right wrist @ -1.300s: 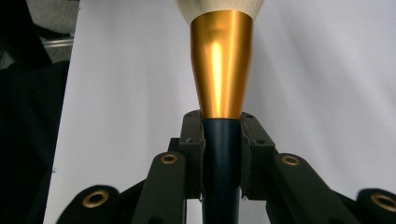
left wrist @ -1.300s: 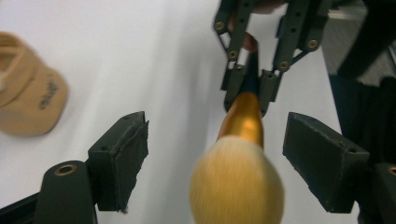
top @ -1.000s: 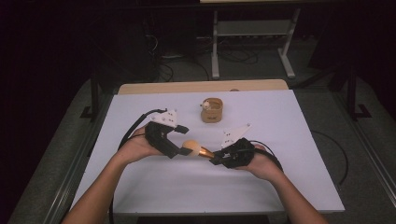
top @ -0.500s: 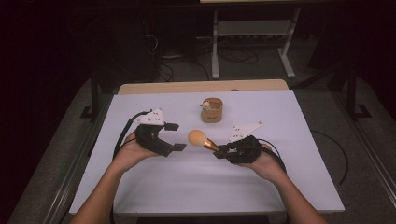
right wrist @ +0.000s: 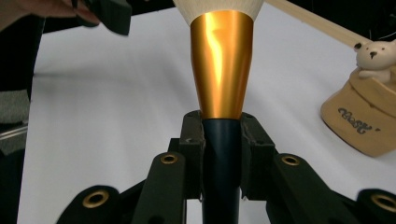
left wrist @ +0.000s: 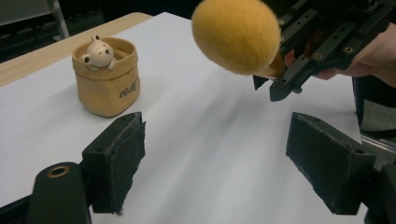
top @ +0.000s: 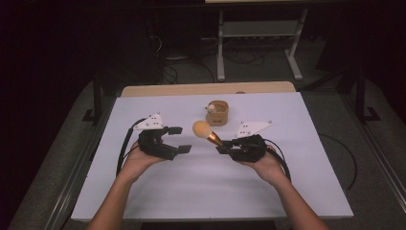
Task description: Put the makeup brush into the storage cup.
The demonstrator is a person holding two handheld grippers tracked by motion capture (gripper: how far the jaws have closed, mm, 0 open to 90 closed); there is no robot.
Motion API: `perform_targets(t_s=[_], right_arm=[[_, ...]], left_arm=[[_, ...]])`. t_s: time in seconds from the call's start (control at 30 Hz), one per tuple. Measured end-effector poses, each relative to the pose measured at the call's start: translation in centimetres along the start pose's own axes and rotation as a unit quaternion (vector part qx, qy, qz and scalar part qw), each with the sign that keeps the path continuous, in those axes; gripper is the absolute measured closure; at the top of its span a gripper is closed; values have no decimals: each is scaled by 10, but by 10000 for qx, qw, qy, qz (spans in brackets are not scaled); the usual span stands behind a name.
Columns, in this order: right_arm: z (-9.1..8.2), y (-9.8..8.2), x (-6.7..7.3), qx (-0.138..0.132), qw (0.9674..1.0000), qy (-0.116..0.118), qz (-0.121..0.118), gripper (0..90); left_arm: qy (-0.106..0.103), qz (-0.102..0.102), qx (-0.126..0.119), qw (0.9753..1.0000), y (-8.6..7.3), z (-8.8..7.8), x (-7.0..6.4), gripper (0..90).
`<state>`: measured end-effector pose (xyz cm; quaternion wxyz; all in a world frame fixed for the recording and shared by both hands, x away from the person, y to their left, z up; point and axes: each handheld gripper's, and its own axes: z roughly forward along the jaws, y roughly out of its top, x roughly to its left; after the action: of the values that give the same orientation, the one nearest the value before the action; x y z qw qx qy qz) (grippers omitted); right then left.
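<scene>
Jaws of right gripper (top: 224, 146) pinched brush (right wrist: 222, 74) by dark handle, fluffy head raised over table (top: 297, 191), likely angled for drop into bear pouch (top: 218, 112) just beyond. Left gripper (top: 179, 139) jaws spread, empty, hovering beside brush.

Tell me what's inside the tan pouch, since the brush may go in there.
A small cream bear figure peeks over the rim of the tan pouch. The pouch's wall hides the bear's lower body and anything beneath it.
</scene>
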<state>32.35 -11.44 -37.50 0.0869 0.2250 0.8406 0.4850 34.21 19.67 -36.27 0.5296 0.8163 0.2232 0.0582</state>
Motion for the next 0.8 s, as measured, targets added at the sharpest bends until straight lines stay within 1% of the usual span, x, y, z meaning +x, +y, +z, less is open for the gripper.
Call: perform_targets(t_s=[0.03,0.1,0.13,0.17,0.2,0.3,0.37,0.4,0.47,0.5,0.6,0.67,0.73,0.8], right_arm=[[1,1,1,-29,10000,-9,40,735],[5,4,2,-115,9999,-44,71,735],[6,5,2,-151,9998,-74,55,735],[8,6,3,-170,9998,-76,69,735],[9,6,3,-188,9998,-83,37,735],[12,7,4,-211,9997,-110,51,735],[14,6,5,-250,9996,-137,86,735],[15,6,4,-244,9996,-119,96,735],[16,6,4,-244,9996,-106,92,735],[17,6,5,-254,9996,-101,105,735],[19,7,5,-275,9995,-88,126,735],[20,7,6,-288,9994,-93,143,735],[22,7,6,-306,9994,-85,106,735],[23,7,7,-311,9994,-82,126,735]], left_arm=[[49,-11,-65,10000,-1,0,0,194],[20,-84,-184,9998,-3,0,0,206],[31,-89,-184,9998,-4,-1,0,209],[12,-88,-199,9998,-5,-1,-1,210],[-35,-129,-237,9996,-6,0,-1,216],[-122,-264,-361,9989,-9,2,-1,235],[-178,-283,-322,9989,-11,6,-2,248],[-195,-283,-307,9989,-11,7,-2,269],[-214,-303,-321,9988,-11,9,-3,294],[-299,-372,-335,9983,-11,11,-4,294],[-394,-444,-303,9978,-12,14,-5,336],[-470,-510,-331,9970,-12,17,-6,356],[-479,-478,-337,9971,-11,19,-7,385],[-518,-491,-342,9969,-10,20,-8,398]])
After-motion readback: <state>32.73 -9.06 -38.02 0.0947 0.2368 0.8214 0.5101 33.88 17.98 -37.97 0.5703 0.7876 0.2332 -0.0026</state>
